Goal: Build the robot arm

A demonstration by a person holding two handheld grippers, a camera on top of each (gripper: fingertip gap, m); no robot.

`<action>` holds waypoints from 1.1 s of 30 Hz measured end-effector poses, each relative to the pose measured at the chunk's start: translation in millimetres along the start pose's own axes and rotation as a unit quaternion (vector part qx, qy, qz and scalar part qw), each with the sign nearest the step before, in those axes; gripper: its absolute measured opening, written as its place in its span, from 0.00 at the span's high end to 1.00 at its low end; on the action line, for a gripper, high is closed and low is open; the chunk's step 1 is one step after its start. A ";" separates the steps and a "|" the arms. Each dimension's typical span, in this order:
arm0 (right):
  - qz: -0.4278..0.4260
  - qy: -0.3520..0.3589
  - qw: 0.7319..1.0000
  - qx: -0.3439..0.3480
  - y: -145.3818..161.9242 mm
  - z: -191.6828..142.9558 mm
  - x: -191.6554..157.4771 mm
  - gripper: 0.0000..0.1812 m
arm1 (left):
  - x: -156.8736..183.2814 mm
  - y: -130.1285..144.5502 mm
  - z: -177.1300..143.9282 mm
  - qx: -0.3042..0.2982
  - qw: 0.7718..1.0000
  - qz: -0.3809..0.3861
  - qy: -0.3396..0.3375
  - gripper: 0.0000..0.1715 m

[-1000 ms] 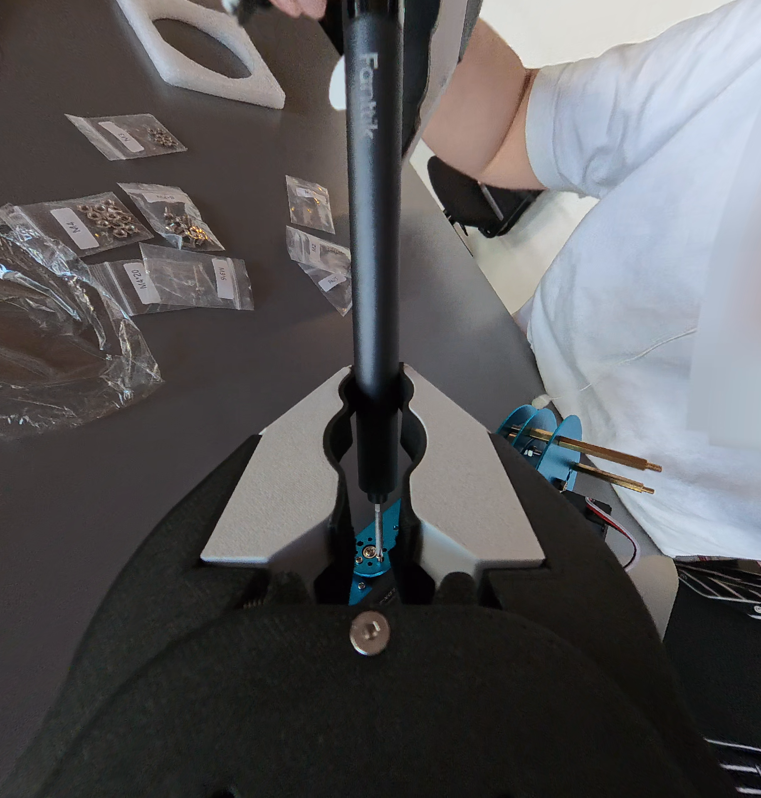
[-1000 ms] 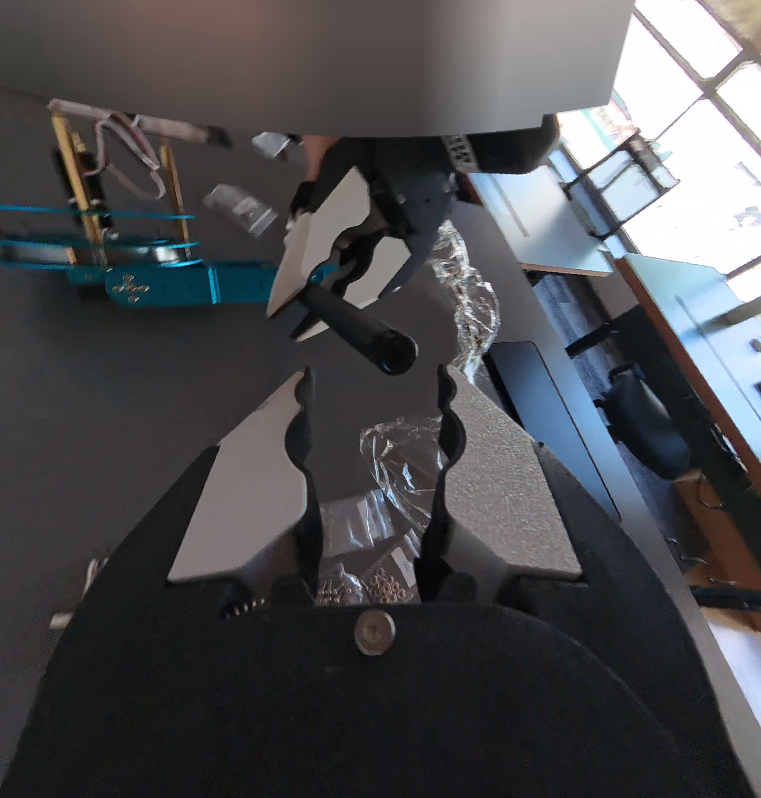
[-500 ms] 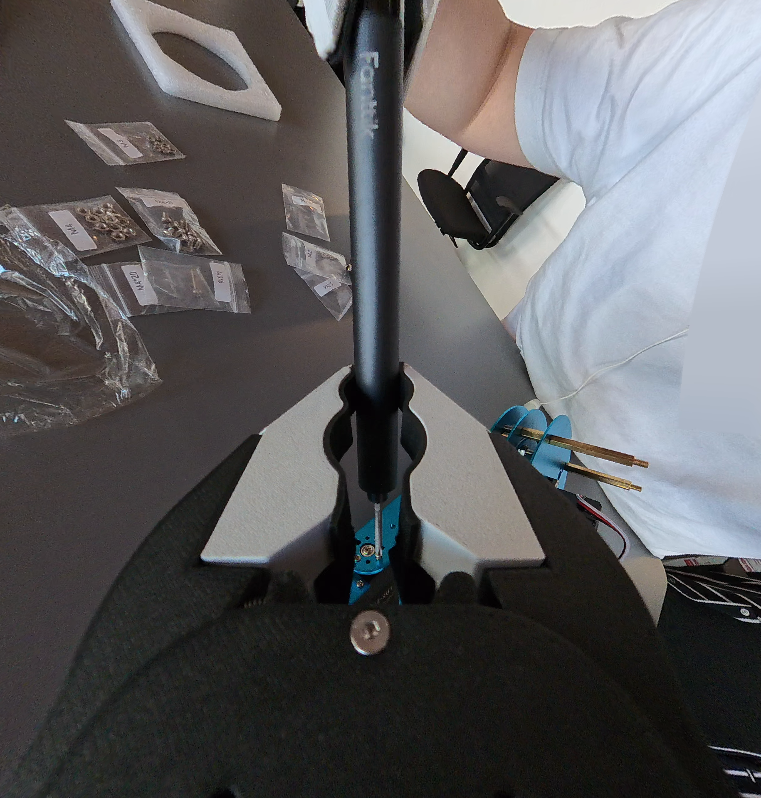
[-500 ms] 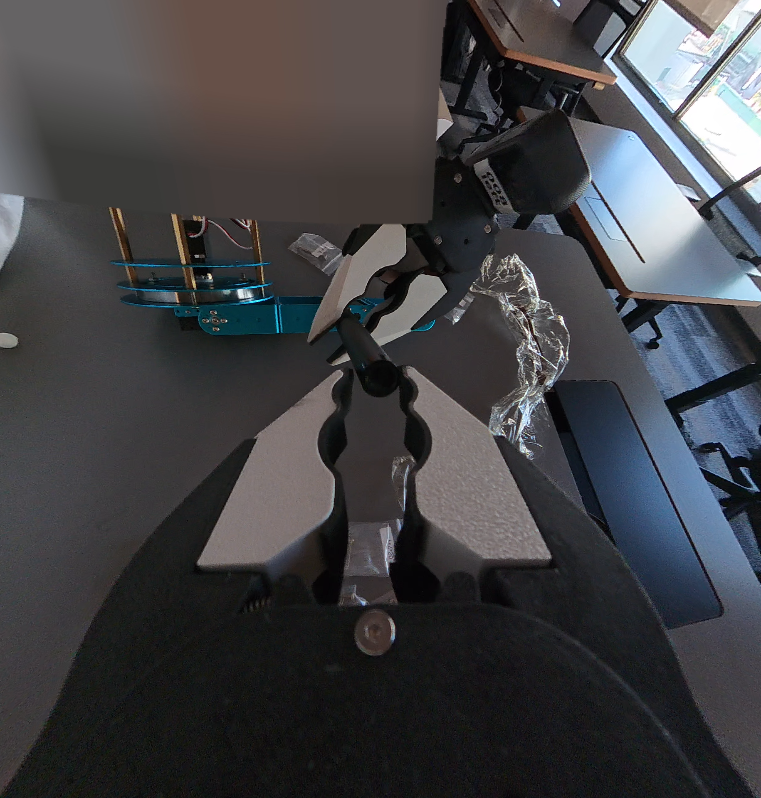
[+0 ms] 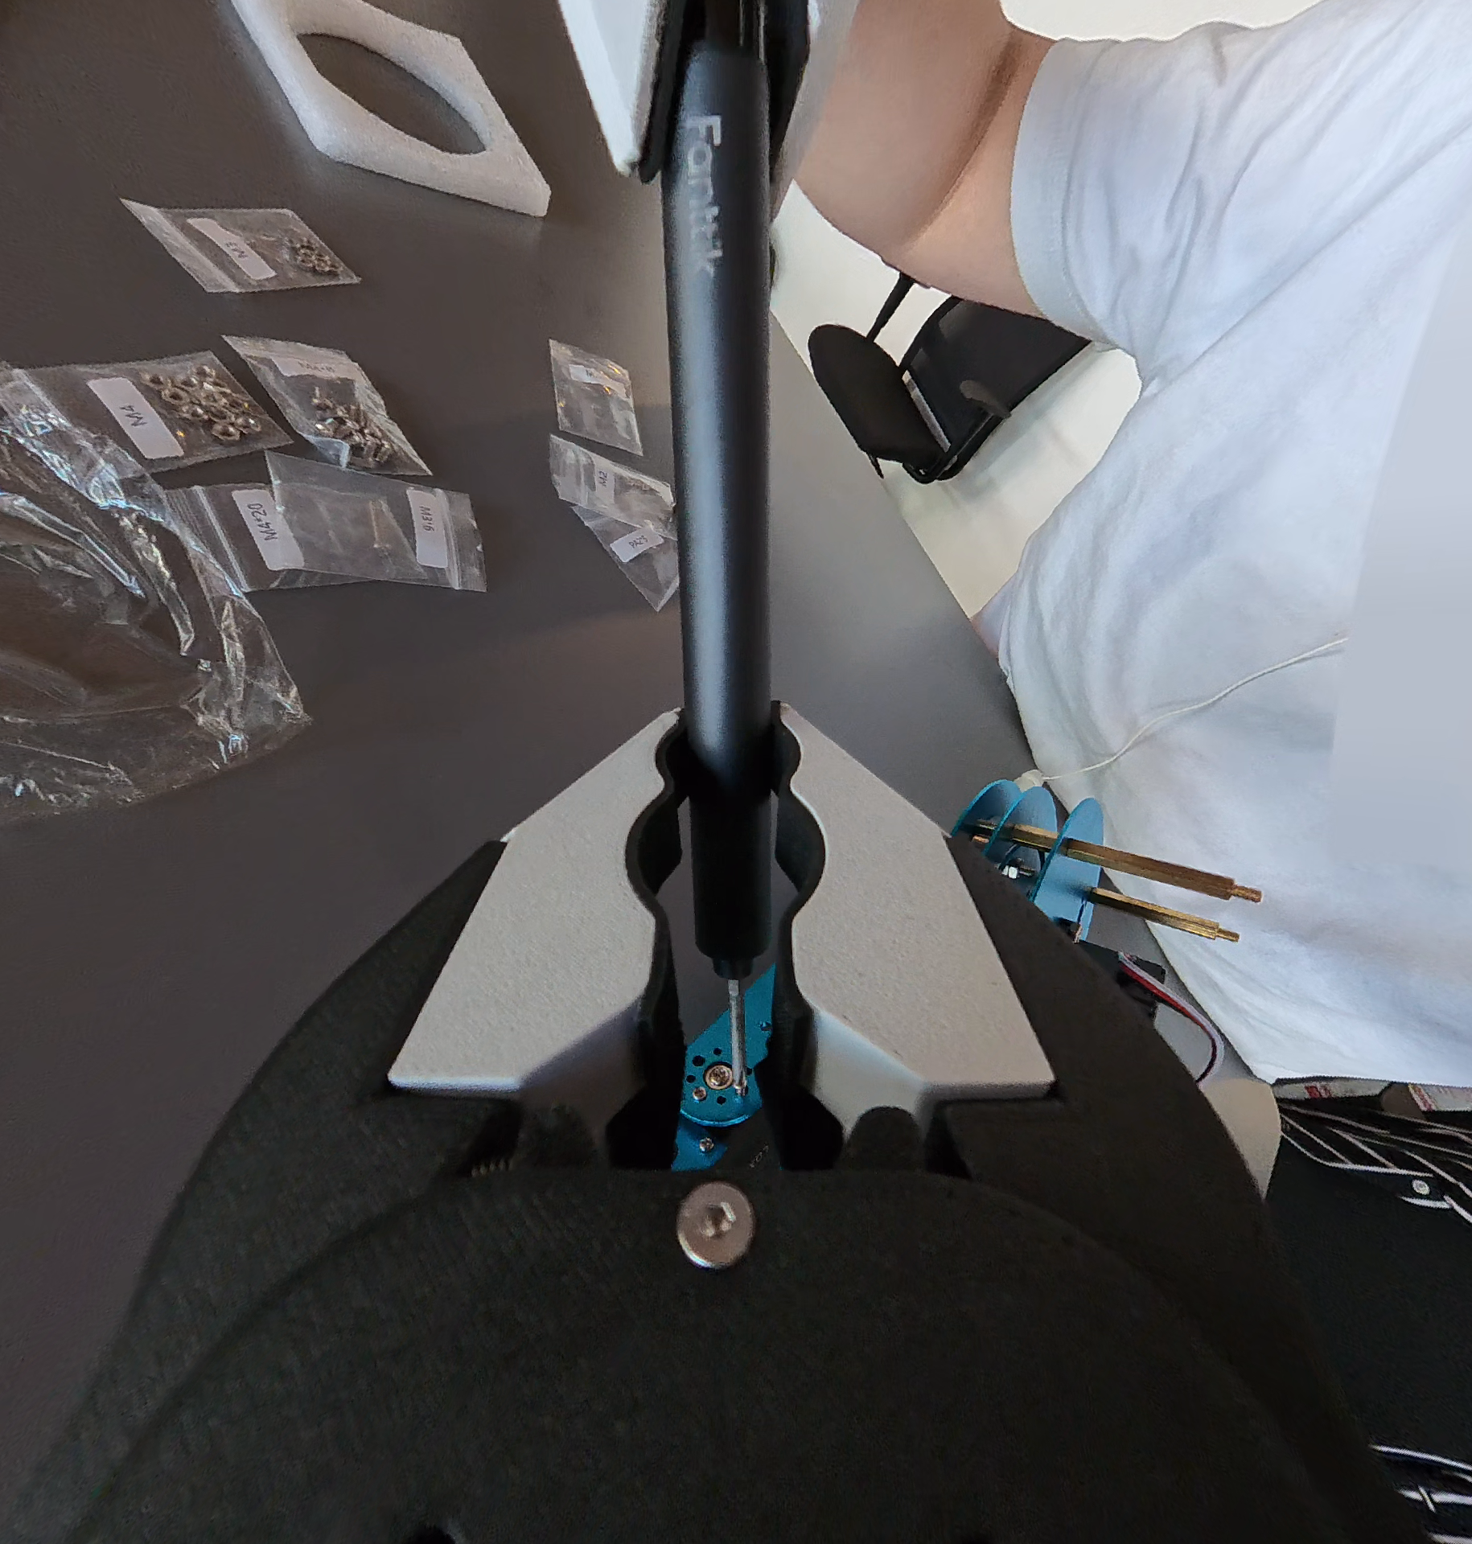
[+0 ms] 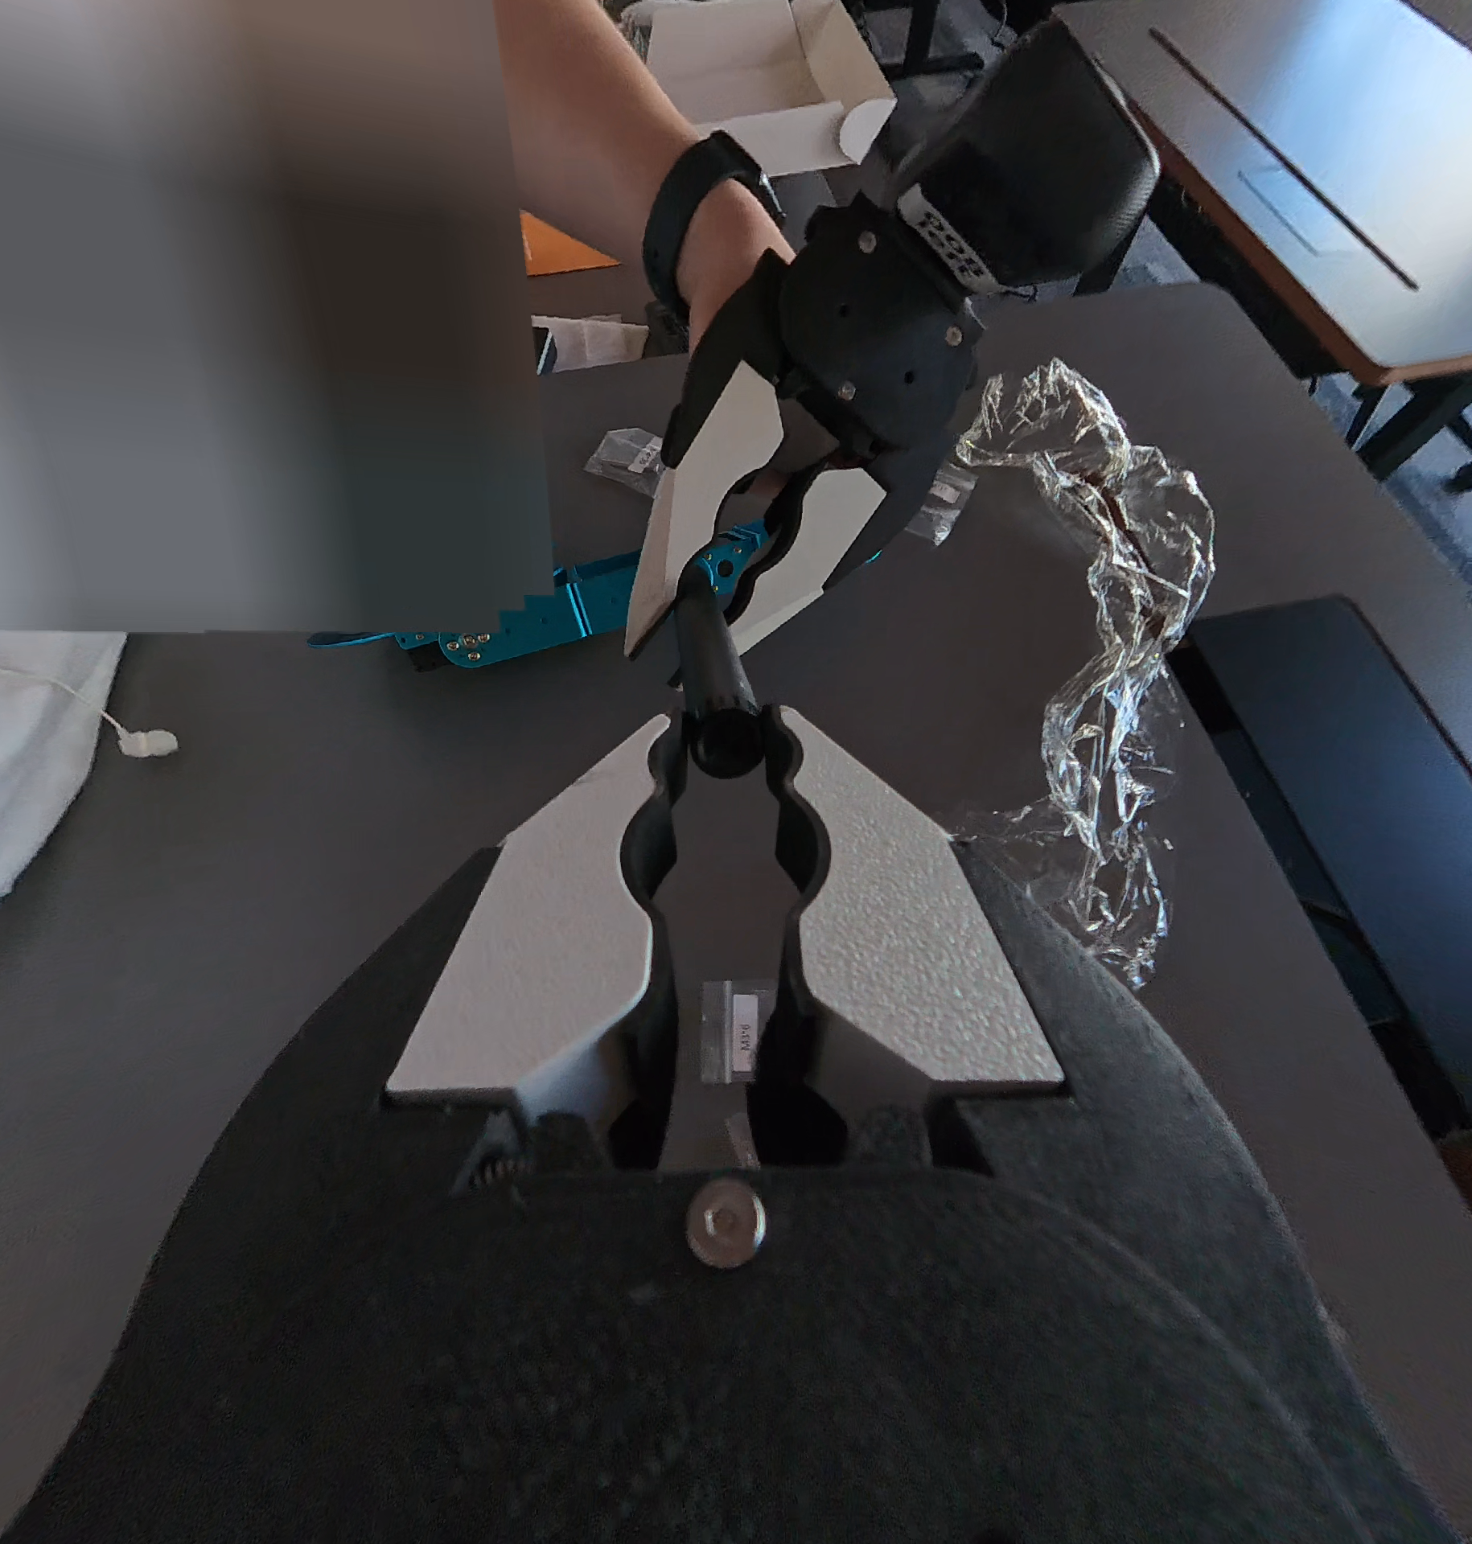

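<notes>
Left gripper (image 5: 728, 735) jaws clamp the screwdriver (image 5: 720, 468) low on its barrel, bit on blue bracket (image 5: 720, 1086). Right gripper (image 6: 726, 735) jaws pinch its butt end. Rigid, slim, likely slick; barrel is the hold point.

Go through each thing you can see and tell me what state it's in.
Left gripper: shut on the black pen-shaped screwdriver.
Right gripper: shut on the screwdriver's rear end.
Screwdriver bit: tip on the blue metal bracket.
Small clear plastic hardware bags: lying flat.
Crumpled clear plastic wrap: loose on the table.
</notes>
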State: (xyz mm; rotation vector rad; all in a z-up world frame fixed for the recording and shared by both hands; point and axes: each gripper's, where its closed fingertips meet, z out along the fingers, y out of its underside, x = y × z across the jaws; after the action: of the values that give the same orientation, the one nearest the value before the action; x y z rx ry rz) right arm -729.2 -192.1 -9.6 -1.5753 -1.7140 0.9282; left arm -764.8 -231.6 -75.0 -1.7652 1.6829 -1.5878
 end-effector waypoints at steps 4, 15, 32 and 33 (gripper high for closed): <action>0.059 -0.008 0.998 0.003 -1.7 0.6 2.4 0.90 | -0.3 -0.6 -0.5 0.004 1.000 -0.005 0.003 0.91; 0.194 -0.006 0.981 0.029 -9.0 1.3 6.9 0.90 | -0.8 -1.0 -1.0 0.007 1.000 -0.004 -0.001 0.92; 0.119 0.007 0.992 0.051 -11.4 0.0 12.0 0.90 | -1.4 -0.7 -4.2 0.010 1.000 -0.004 0.000 0.92; 0.132 0.004 0.990 0.040 -9.1 0.2 11.5 0.90 | -1.5 0.2 -3.7 0.007 1.000 -0.003 -0.001 0.92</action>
State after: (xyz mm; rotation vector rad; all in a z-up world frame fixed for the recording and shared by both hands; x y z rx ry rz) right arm -735.4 -181.0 -2.3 -1.7772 -1.4668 1.1025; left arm -767.5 -228.6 -74.5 -1.7667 1.6623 -1.5974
